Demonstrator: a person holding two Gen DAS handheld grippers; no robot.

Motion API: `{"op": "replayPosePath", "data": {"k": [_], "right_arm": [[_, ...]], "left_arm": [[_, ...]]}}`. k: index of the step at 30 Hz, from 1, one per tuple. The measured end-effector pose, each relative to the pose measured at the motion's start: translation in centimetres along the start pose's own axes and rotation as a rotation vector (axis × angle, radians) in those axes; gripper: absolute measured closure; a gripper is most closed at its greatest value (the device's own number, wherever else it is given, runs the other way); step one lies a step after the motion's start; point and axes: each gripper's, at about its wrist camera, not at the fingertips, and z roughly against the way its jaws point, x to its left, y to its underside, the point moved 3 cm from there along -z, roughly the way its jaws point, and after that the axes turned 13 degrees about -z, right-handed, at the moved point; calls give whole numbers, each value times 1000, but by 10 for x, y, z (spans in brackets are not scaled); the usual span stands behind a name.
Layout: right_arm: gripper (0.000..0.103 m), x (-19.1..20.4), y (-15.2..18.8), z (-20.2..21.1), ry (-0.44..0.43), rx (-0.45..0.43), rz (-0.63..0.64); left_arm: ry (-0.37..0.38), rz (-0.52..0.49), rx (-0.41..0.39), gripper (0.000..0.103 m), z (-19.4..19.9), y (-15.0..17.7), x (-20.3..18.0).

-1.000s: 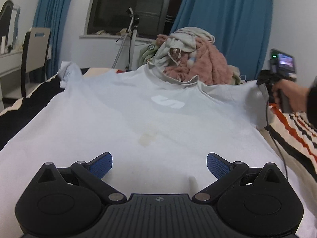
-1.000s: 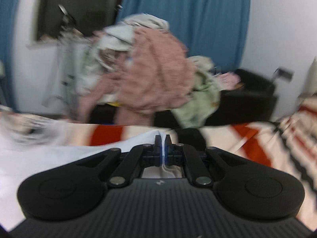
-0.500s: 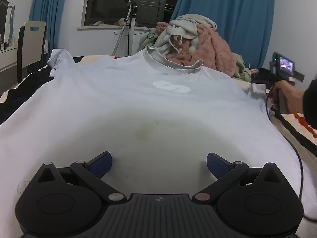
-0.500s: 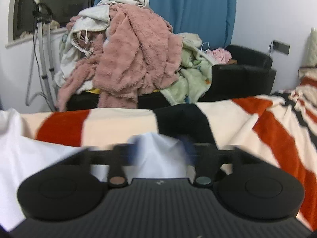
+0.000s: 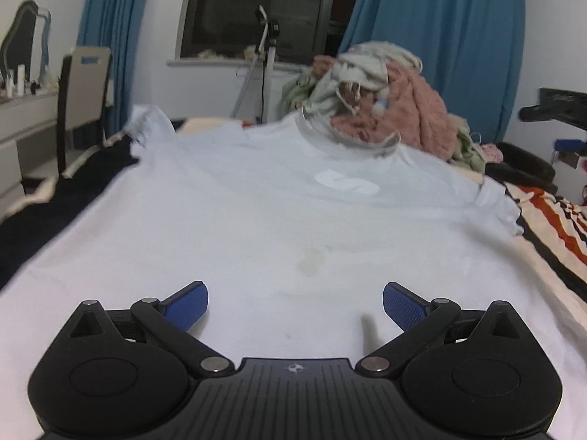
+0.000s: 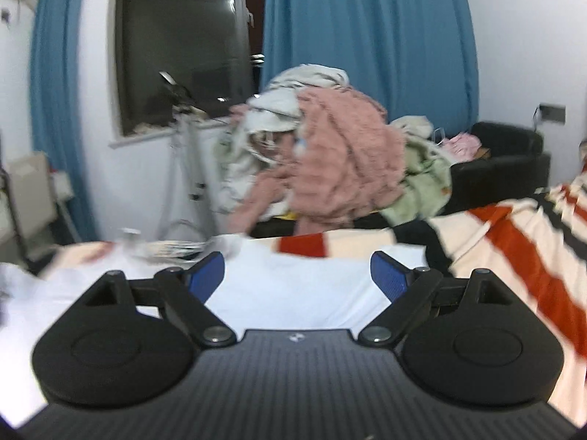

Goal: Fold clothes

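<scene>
Black plastic left claw [image 5: 295,302], nearest in its view, blue pads [image 5: 187,308] spread wide, nothing between them; its lower body is cut off by the frame edge. Beneath and beyond it, pale blue T-shirt [image 5: 256,220] spread front-up on the bed, hem out of view under the claw, a faint yellowish stain [image 5: 311,259] near the middle, white chest logo [image 5: 346,183] further up, grey collar [image 5: 348,139] blurred. Right sleeve [image 5: 499,205] smeared by motion, edge indistinct. Right claw [image 6: 297,277], pads likewise wide apart and empty, over a shirt corner; whether it touches the cloth cannot be told. Striped blanket [image 6: 513,256] in orange, black and cream to the right, partly hidden by the claw body. Farthest: heap of clothes [image 6: 330,168], pink fleece uppermost, its base hidden behind the bed, blue curtains [image 6: 367,36] behind
</scene>
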Motion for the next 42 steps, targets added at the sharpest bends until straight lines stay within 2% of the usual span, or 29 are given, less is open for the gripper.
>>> {"op": "replayPosePath", "data": {"k": [7,13,16,20,26,30,35,39,42], "right_arm": [[15,37,32,108,-56,-3,-79],[15,55,70,164,-92,9,-41],[15,57,95,184,-88,7,9],[15,57,113,186,-80,39,50],[15,55,114,181,-93,45,11],[15,50,122,176,-63,71,-8],[15,43,129,163,-46,125,-59],[15,41,137,144,-42,151,-70],[15,39,141,125,-25,158,-79]], "left_arm": [[-46,-22,-74,1,56,-13,6],[-55,-9,-128,1,111,-9,6],[-56,-5,-125,1,124,-6,5],[-59,4,-117,1,128,-7,3],[-78,21,-76,1,116,-3,3],[-76,75,-49,1,101,-5,14],[-107,223,35,2,51,-26,60],[-160,321,7,4,3,-54,114],[-196,347,-1,14,-39,-75,152]]}}
